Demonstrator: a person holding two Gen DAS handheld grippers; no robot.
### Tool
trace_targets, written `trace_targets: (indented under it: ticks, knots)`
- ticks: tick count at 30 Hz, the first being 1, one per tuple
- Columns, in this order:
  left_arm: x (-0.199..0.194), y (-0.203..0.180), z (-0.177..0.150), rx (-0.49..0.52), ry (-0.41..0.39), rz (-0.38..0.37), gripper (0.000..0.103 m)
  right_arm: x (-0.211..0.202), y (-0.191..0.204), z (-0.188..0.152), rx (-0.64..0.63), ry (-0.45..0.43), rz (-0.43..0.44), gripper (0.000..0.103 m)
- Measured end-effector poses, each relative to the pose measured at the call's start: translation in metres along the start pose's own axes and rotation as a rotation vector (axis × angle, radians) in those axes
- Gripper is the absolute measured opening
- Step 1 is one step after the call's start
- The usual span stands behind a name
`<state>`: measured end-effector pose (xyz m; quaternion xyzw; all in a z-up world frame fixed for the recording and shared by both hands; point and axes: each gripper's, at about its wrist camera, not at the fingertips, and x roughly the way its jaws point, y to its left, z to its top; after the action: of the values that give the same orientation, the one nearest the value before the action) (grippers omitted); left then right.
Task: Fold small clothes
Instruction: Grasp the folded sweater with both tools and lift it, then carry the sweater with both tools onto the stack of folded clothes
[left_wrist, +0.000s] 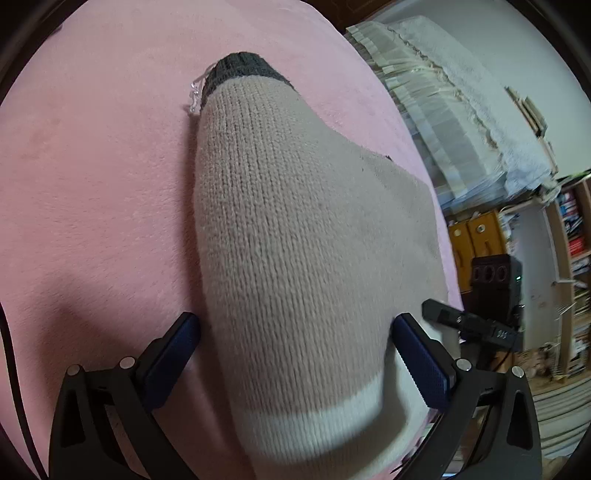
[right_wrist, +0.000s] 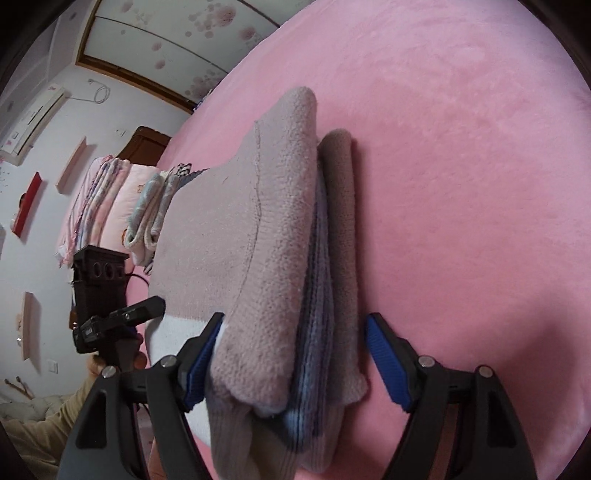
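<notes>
A beige knitted sweater (left_wrist: 288, 221) lies on the pink blanket (left_wrist: 92, 184), its sleeve folded over the body. The sleeve ends in a dark grey cuff (left_wrist: 240, 72) with a clear plastic tag (left_wrist: 194, 96), and a white band (left_wrist: 314, 424) runs along the near hem. My left gripper (left_wrist: 295, 332) stands open astride that hem end, its blue pads beside the cloth. In the right wrist view the sweater (right_wrist: 266, 229) shows as stacked folds with a blue knit layer (right_wrist: 314, 332). My right gripper (right_wrist: 295, 343) is open around the fold's edge; the left pad (right_wrist: 203, 354) touches cloth and the right pad is apart.
The right gripper (left_wrist: 472, 325) shows at the sweater's right edge, the left gripper (right_wrist: 110, 321) at its left. Folded bedding (left_wrist: 443, 129) and a bookshelf (left_wrist: 572, 240) stand beyond the bed. Folded quilts (right_wrist: 110, 199) lie at the head end. A person's beige sleeve (right_wrist: 55, 417) is low left.
</notes>
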<state>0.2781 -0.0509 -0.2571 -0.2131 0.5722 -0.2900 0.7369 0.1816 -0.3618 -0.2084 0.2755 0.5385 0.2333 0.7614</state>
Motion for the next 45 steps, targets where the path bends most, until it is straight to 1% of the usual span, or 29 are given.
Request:
trace_targets:
  ticks: [2,9,10,12,13,14,15,16,17,19,21,23,25,28,30,34,36,41,45]
  knots:
    - [0.005,0.004,0.002,-0.012,-0.006,-0.031,0.103,0.007,0.001,0.004,-0.017,0.012,0.022,0.076]
    - [0.022,0.002,0.002,-0.022,-0.033,-0.065,0.103,0.031,0.013,0.022,-0.069,0.032,0.068,0.075]
    - [0.024,0.001,0.001,-0.016,-0.036,-0.066,0.103,0.034,0.014,0.024,-0.073,0.030,0.075,0.073]
    - [0.024,-0.001,0.001,-0.008,-0.042,-0.069,0.102,0.035,0.013,0.025,-0.072,0.021,0.080,0.062]
    - [0.024,-0.003,0.000,-0.007,-0.053,-0.075,0.102,0.036,0.013,0.025,-0.068,0.016,0.083,0.060]
    - [0.028,-0.006,0.001,-0.003,-0.058,-0.073,0.101,0.035,0.013,0.024,-0.065,0.010,0.082,0.055]
    - [0.027,-0.009,0.001,-0.001,-0.068,-0.053,0.094,0.034,0.015,0.022,-0.064,0.003,0.080,0.050]
    - [0.025,-0.010,0.000,0.003,-0.079,-0.027,0.089,0.032,0.017,0.021,-0.063,-0.007,0.074,0.048]
    - [0.023,-0.012,-0.001,0.004,-0.093,-0.015,0.085,0.031,0.020,0.019,-0.063,-0.014,0.061,0.044]
    - [0.014,-0.013,-0.003,-0.006,-0.118,-0.005,0.067,0.027,0.029,0.016,-0.073,-0.035,0.020,0.041]
    - [0.003,-0.016,-0.005,-0.012,-0.125,0.001,0.057,0.022,0.041,0.013,-0.099,-0.057,-0.019,0.039]
    - [-0.008,-0.020,-0.007,-0.004,-0.128,0.005,0.056,0.017,0.052,0.009,-0.114,-0.072,-0.037,0.038]
    - [-0.020,-0.026,-0.011,0.026,-0.132,0.026,0.053,0.011,0.063,0.005,-0.121,-0.073,-0.048,0.038]
    - [-0.043,-0.036,-0.018,0.040,-0.123,0.046,0.053,0.003,0.080,-0.006,-0.122,-0.068,-0.058,0.038]
    - [-0.063,-0.044,-0.024,0.055,-0.131,0.058,0.053,-0.004,0.094,-0.014,-0.116,-0.076,-0.049,0.038]
    - [-0.114,-0.051,-0.035,0.072,-0.145,0.086,0.053,-0.014,0.131,-0.029,-0.121,-0.095,-0.015,0.038]
    - [-0.146,-0.052,-0.040,0.078,-0.156,0.111,0.053,-0.015,0.150,-0.035,-0.131,-0.098,0.001,0.038]
    - [-0.222,-0.047,-0.044,0.110,-0.211,0.178,0.054,-0.005,0.211,-0.042,-0.162,-0.109,0.066,0.038]
    - [-0.283,-0.035,-0.032,0.131,-0.267,0.229,0.054,0.016,0.267,-0.032,-0.199,-0.122,0.113,0.038]
